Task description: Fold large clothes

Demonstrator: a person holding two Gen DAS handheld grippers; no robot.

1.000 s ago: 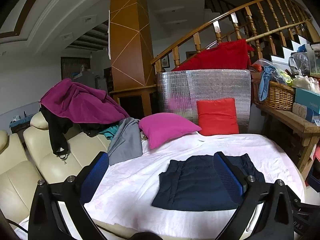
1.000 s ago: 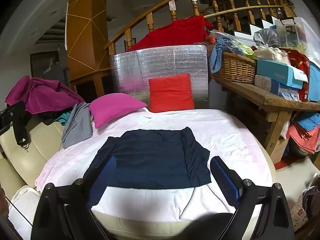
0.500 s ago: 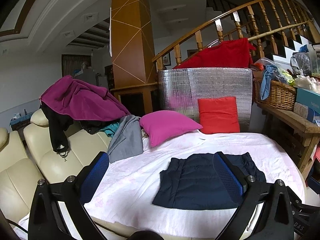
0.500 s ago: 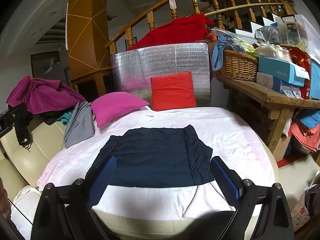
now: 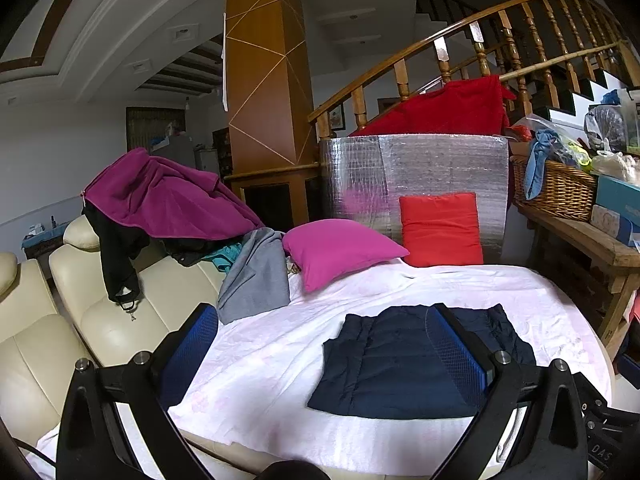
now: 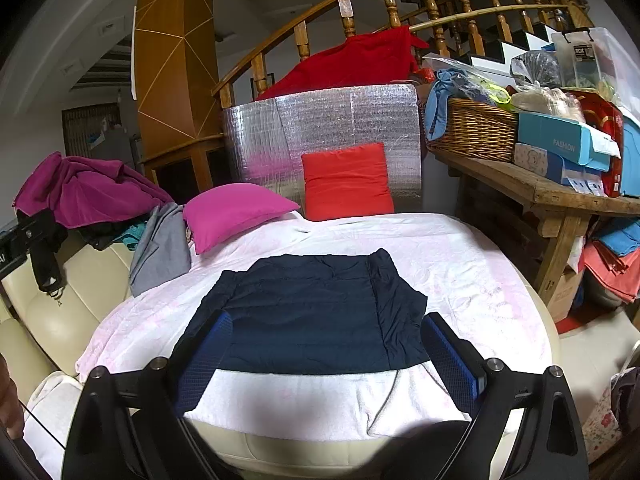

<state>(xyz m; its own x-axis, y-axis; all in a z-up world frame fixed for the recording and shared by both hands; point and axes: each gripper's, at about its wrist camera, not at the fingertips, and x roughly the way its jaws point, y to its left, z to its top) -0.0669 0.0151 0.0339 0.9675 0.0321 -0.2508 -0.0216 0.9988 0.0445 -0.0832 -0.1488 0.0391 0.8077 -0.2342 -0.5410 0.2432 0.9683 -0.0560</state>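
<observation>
A: where's the navy garment (image 6: 316, 312)?
B: flat on the white sheet (image 6: 460, 264), near its front edge. Left claw (image 5: 320, 344) and right claw (image 6: 326, 350) both wide open, holding nothing.

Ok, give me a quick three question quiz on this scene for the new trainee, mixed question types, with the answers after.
1. True or false: the navy garment lies flat on the white sheet, held by neither gripper.
2. Which cushion stands upright against the silver panel? A magenta cushion, B red cushion.
3. Fill in: the jaws of the left gripper and right gripper are both ____.

Key: 1 true; 2 B; 3 open.
</observation>
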